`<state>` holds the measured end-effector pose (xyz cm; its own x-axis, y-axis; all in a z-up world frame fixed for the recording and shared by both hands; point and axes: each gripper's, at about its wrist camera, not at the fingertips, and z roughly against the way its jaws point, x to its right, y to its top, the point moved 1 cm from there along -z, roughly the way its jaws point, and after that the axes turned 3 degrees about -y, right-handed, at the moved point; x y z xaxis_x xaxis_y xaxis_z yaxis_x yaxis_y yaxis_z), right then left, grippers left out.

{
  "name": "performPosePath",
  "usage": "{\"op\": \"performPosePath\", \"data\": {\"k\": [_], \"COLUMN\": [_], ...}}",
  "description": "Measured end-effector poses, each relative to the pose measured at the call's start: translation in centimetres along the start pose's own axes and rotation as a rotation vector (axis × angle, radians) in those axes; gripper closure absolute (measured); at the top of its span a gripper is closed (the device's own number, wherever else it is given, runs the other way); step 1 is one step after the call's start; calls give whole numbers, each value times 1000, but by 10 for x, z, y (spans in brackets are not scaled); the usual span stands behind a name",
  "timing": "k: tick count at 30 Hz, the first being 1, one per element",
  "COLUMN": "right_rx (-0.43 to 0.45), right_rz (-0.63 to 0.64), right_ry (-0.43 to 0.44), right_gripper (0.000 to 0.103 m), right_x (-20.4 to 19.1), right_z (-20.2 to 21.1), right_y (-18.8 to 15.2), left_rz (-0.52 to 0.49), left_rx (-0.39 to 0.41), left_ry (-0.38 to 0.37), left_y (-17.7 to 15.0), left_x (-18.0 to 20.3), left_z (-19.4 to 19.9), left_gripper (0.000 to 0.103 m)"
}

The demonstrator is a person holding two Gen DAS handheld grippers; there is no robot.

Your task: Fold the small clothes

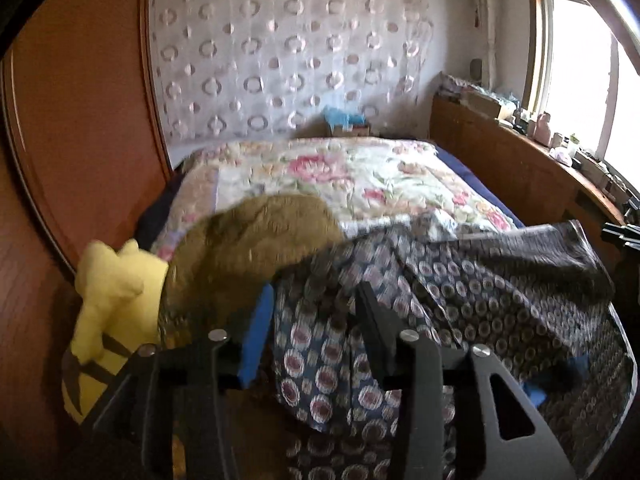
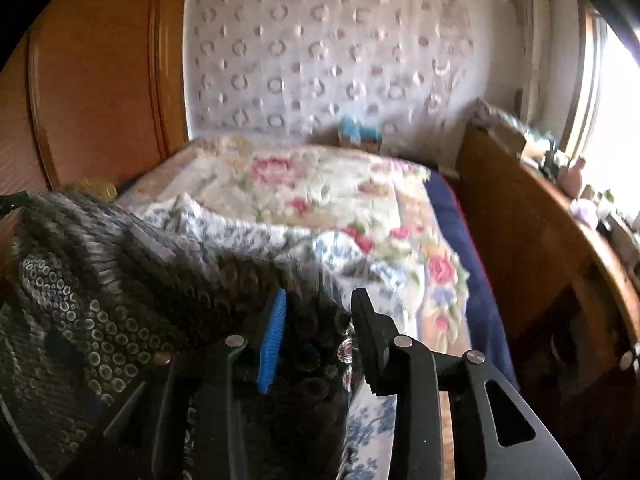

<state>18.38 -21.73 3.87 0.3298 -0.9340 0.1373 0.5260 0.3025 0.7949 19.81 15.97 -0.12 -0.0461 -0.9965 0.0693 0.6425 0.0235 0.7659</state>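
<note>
Left gripper [image 1: 312,300], low centre, jaws parted over the dark patterned garment [image 1: 460,280], pads not pressing. Right gripper [image 2: 318,308] likewise parted above that cloth [image 2: 100,300], spread lower left across the floral bed [image 2: 320,184].

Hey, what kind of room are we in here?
Most likely a bedroom: a bed with a floral quilt, a wooden wardrobe beside it, and a window above a cluttered shelf.

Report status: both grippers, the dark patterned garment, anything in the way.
Left gripper open, patterned garment between jaws. Right gripper open over the same cloth. Olive knit and yellow plush toy crowd the left side of the bed.
</note>
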Motion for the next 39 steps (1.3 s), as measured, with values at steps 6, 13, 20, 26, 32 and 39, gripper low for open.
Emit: {"op": "performPosePath", "data": {"k": [6,13,20,26,32,39], "right_rx": [-35,-61,-125,-144,-167,-190], "right_rz": [30,-9,-60,-113,-101,-59], "right_ry": [20,23,5,-20,-18,-9], "right_gripper": [63,60,60,60,60,94], "right_x": [-16,18,42,63,55,46], "right_z": [-9,-19,-25,-23,-34,-55], "right_y": [-13,-48,-77,-79,-80,-85], "left_rz": [-11,-20,9,36,62,17], "left_rx": [-12,1,10,12,-7,-1], "left_ry": [-21,-13,4,-15,-22,-9], "left_y": [-29,-56,-55,-52,-51,-51], "left_x": [4,11,2,-6,-10,-2], "left_z": [18,35,32,25,14,15], "left_gripper": [44,36,36,40,69,92]}}
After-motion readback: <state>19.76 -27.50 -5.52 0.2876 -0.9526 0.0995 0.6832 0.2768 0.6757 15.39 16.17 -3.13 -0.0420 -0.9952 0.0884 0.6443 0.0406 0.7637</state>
